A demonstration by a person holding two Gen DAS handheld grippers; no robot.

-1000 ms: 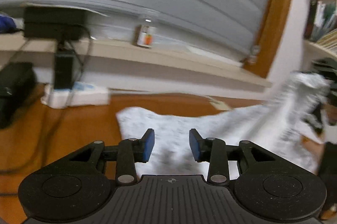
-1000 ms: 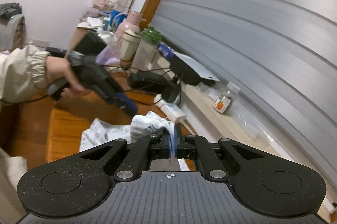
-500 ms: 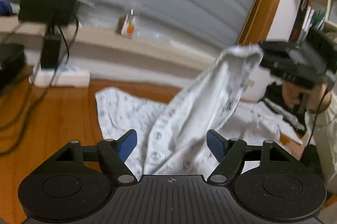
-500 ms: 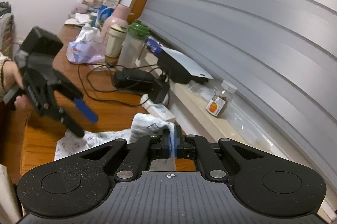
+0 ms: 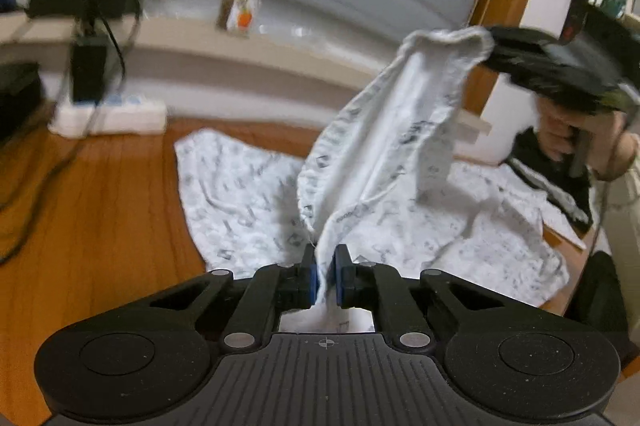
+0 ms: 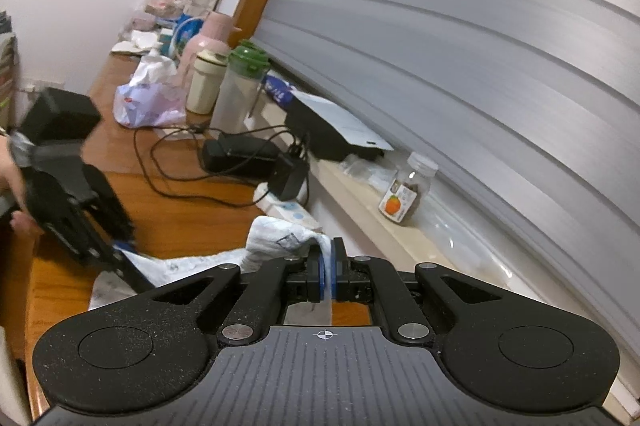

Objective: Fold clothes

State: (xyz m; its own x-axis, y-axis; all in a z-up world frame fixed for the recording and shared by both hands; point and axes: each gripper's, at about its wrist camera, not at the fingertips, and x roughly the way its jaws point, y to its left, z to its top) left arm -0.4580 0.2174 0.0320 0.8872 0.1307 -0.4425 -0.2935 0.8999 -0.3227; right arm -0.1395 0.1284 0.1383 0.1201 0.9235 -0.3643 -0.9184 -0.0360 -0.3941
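A white garment with a grey print (image 5: pixel 240 193) lies partly spread on the wooden table (image 5: pixel 88 226). One fold of it (image 5: pixel 392 145) rises in a taut band between the two grippers. My left gripper (image 5: pixel 325 278) is shut on the lower edge of that band. My right gripper (image 5: pixel 486 45), held by a hand at the upper right, pinches the top corner. In the right wrist view the right gripper (image 6: pixel 329 274) is shut on bunched cloth (image 6: pixel 280 238), and the left gripper (image 6: pixel 126 254) sits low at the left on the same garment.
A white power strip (image 5: pixel 108 113) with a black adapter (image 6: pixel 290 177) and cables (image 6: pixel 168 161) lies along the back ledge. A jar with an orange label (image 6: pixel 406 193) stands on the sill. Bottles (image 6: pixel 240 85), a pink flask (image 6: pixel 208 41) and a plastic bag (image 6: pixel 148 97) crowd the far end.
My left gripper, open with the cloth hanging between its fingers half a second ago, has closed on the garment's edge. The right gripper stays shut and has lifted its corner higher.
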